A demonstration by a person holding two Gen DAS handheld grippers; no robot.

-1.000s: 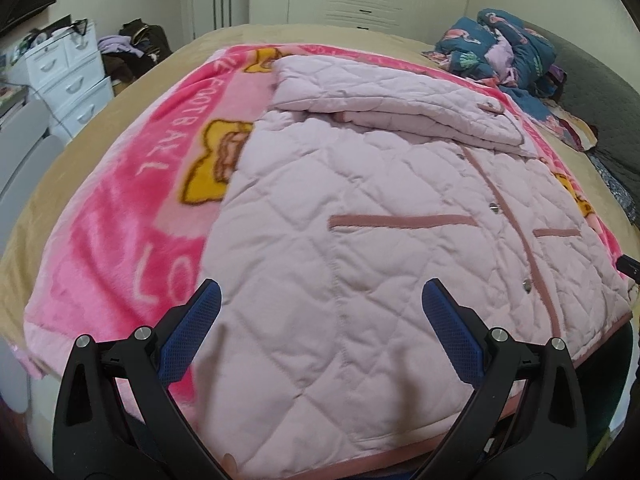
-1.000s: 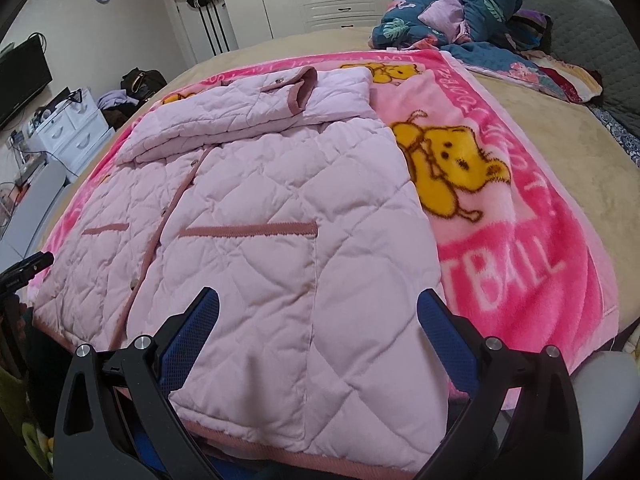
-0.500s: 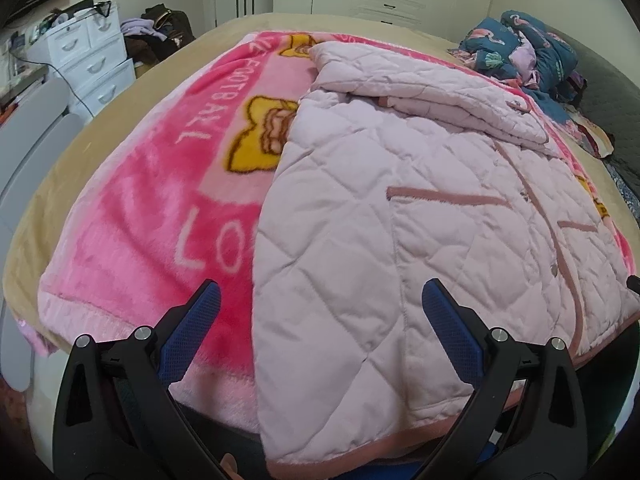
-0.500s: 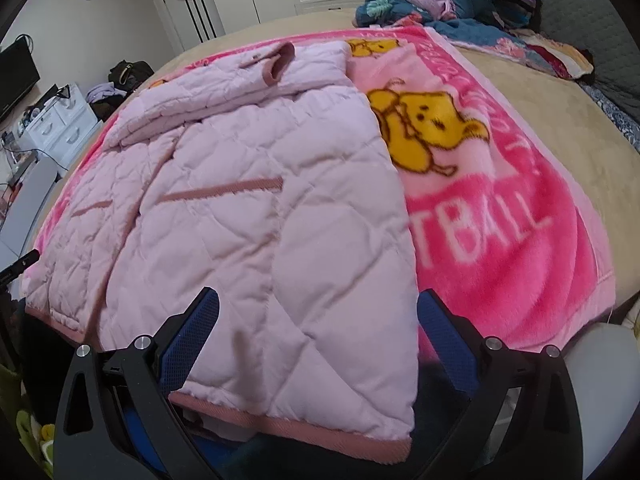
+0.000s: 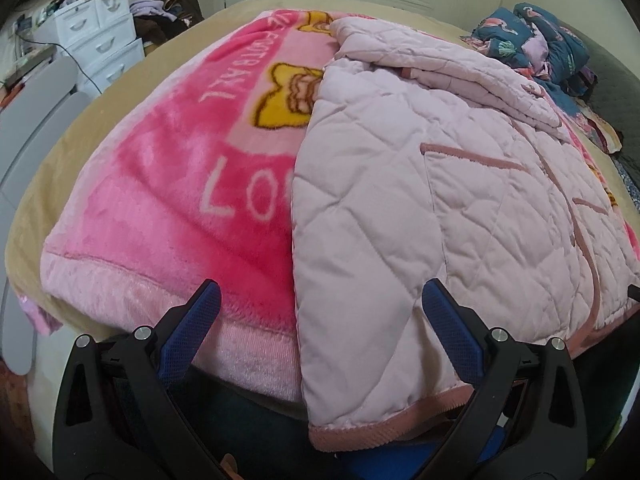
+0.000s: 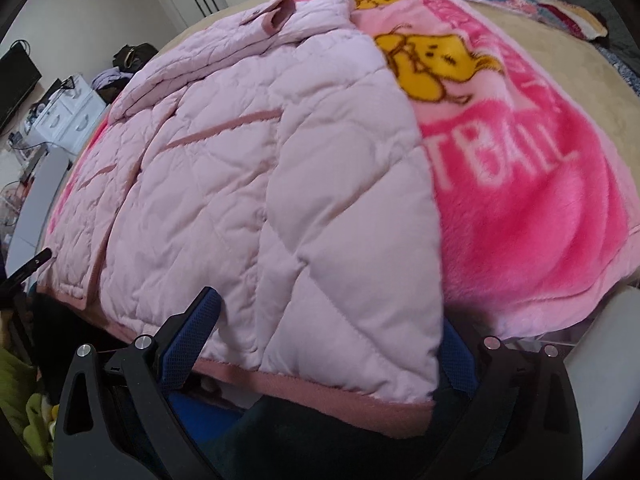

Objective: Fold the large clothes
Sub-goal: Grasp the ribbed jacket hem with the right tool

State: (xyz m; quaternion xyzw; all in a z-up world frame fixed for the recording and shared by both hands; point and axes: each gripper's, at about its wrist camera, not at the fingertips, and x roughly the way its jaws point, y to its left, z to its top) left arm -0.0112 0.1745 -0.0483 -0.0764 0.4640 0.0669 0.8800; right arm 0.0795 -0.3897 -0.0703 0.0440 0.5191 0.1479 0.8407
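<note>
A pale pink quilted jacket (image 5: pixel 432 200) lies front up on a pink cartoon blanket (image 5: pixel 168 184) on the bed, its sleeves folded across the chest at the far end. Its darker pink hem hangs over the near bed edge. My left gripper (image 5: pixel 320 312) is open, its jaws either side of the jacket's left bottom corner, at the hem. My right gripper (image 6: pixel 328 320) is open around the jacket's (image 6: pixel 260 184) right bottom corner; the hem covers part of its right finger. Neither holds the cloth.
The blanket (image 6: pixel 520 184) lies over a beige bed cover (image 5: pixel 44 160). A pile of dark patterned clothes (image 5: pixel 532 44) sits at the far right. White drawers (image 5: pixel 96 36) stand left of the bed. Wardrobes line the back wall.
Both grippers have dropped lower and moved outward, the left to the left and the right to the right, from over the jacket's body to its bottom corners. The jacket has not moved.
</note>
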